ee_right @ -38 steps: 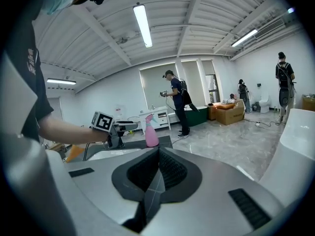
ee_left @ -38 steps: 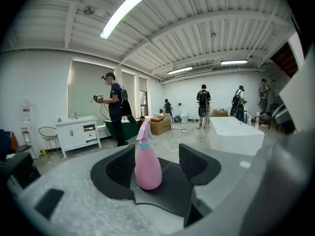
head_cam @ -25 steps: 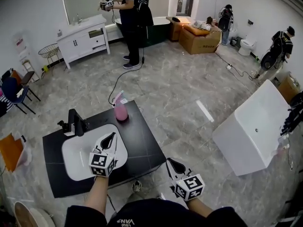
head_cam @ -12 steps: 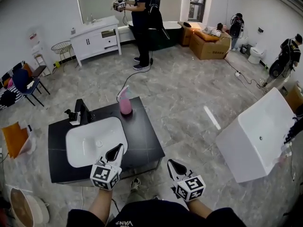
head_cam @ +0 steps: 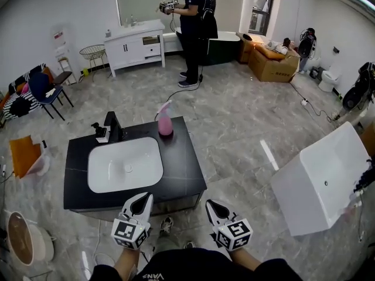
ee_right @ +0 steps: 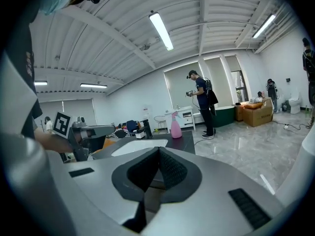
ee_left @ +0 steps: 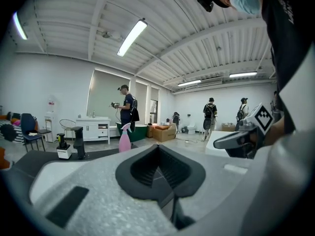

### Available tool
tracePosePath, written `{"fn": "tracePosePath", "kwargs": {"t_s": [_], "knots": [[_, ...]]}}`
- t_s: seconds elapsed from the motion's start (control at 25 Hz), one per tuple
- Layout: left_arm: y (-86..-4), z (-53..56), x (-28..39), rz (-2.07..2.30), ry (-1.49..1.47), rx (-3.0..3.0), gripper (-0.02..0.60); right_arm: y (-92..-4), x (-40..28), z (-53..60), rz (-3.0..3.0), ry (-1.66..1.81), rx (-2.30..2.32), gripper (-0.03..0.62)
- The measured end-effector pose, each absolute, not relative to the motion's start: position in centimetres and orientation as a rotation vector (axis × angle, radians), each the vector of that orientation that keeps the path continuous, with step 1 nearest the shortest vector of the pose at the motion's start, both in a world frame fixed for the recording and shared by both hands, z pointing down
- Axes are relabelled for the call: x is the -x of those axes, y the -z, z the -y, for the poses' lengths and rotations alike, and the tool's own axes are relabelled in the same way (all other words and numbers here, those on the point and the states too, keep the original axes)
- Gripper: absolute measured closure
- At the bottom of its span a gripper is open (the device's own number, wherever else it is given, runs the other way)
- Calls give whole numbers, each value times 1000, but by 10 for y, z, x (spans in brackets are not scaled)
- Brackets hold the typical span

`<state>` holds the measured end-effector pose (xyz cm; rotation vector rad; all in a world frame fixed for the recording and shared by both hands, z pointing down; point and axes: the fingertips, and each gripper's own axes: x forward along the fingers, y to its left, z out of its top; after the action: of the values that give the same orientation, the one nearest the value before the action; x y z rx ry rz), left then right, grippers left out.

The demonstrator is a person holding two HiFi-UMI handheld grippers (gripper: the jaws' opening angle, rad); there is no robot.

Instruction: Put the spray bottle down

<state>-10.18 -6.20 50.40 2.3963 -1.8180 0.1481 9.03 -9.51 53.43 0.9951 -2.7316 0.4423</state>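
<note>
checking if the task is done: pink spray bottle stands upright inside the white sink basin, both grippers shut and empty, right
Not quite. The pink spray bottle stands upright on the black countertop, just beyond the far right corner of the white sink basin, not inside it; the head view shows this. The left gripper and right gripper are indeed shut and empty.

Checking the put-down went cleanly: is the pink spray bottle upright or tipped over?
Upright. The spray bottle stands on its base on the black countertop, with its trigger head on top.
</note>
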Motion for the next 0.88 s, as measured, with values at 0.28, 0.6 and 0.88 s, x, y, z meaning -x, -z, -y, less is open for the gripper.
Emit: {"fn": "tracePosePath", "kwargs": {"t_s": [0.28, 0.6, 0.88], "knots": [[-524, 16, 84, 1822, -160, -2328, 571, -540, -81, 69, 2749, -440, -880, 594], [-531, -13, 80, 1870, -169, -2306, 571, -545, -74, 51, 2748, -367, -779, 595], [-523, -21, 83, 1910, -150, -2273, 571, -535, -63, 45, 2765, -320, -744, 595]]}}
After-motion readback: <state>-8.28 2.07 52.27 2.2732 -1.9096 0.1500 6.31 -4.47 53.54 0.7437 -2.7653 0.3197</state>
